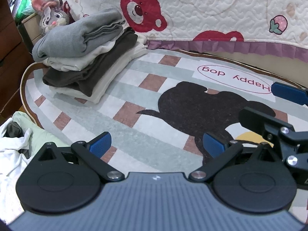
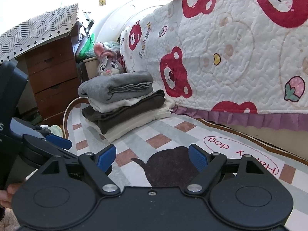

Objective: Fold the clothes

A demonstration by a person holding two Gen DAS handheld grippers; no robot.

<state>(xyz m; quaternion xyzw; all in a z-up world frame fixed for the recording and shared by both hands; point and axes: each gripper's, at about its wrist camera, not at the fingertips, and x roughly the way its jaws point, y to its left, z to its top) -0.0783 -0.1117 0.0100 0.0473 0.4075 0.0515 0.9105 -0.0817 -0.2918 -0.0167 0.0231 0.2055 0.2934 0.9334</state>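
Note:
A stack of folded clothes (image 1: 84, 57), grey on top, then white, dark brown and cream, sits at the far left of the rug (image 1: 134, 88); it also shows in the right wrist view (image 2: 123, 104). A heap of unfolded white and pale green clothes (image 1: 17, 140) lies off the rug at the near left. My left gripper (image 1: 156, 144) is open and empty above the rug's dog print. My right gripper (image 2: 152, 157) is open and empty, just right of the left one; its fingers (image 1: 288, 92) show in the left wrist view.
A bed with a bear-print quilt (image 1: 211, 11) borders the rug's far side. A plush rabbit (image 1: 50, 15) sits behind the stack. A wooden drawer unit (image 2: 52, 84) stands at the left. The left gripper's body (image 2: 28, 140) is close on my right gripper's left.

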